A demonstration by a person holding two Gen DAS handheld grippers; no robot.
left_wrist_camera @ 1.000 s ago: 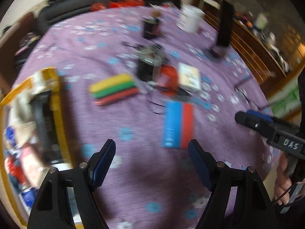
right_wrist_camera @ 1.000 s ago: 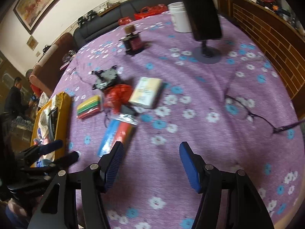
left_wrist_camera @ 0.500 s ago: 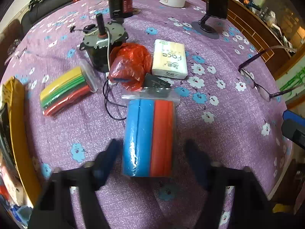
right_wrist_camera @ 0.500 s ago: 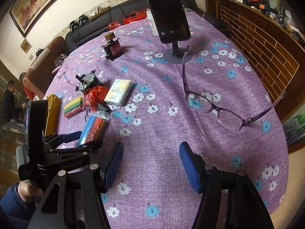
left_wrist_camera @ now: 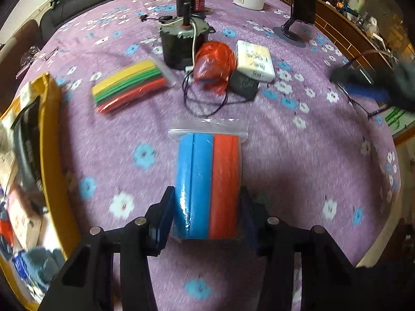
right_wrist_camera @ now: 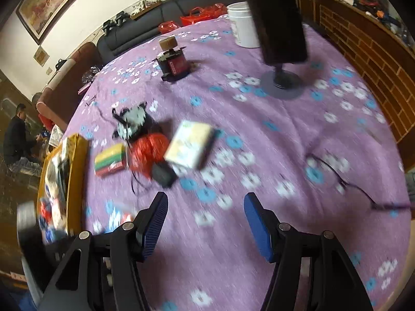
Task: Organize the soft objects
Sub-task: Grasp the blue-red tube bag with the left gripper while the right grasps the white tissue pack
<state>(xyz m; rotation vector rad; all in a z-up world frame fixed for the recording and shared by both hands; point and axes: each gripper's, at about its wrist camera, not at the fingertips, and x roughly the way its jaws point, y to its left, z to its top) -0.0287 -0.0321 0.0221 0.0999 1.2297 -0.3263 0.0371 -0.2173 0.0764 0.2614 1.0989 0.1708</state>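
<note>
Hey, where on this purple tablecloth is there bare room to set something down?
Bare cloth lies between the yellow box and the blue and red sponge pack, and between that pack and the glasses. It is crowded around the motor, red bag, tissue pack and striped sponge pack.

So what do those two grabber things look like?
Both look alike. The left gripper and the right gripper each have two black plastic arms shaped like angular frames, with round silver bolts at the joints. The fingers end in flat blue pads with a fine ribbed surface. No cables or sleeves show in these views.
</note>
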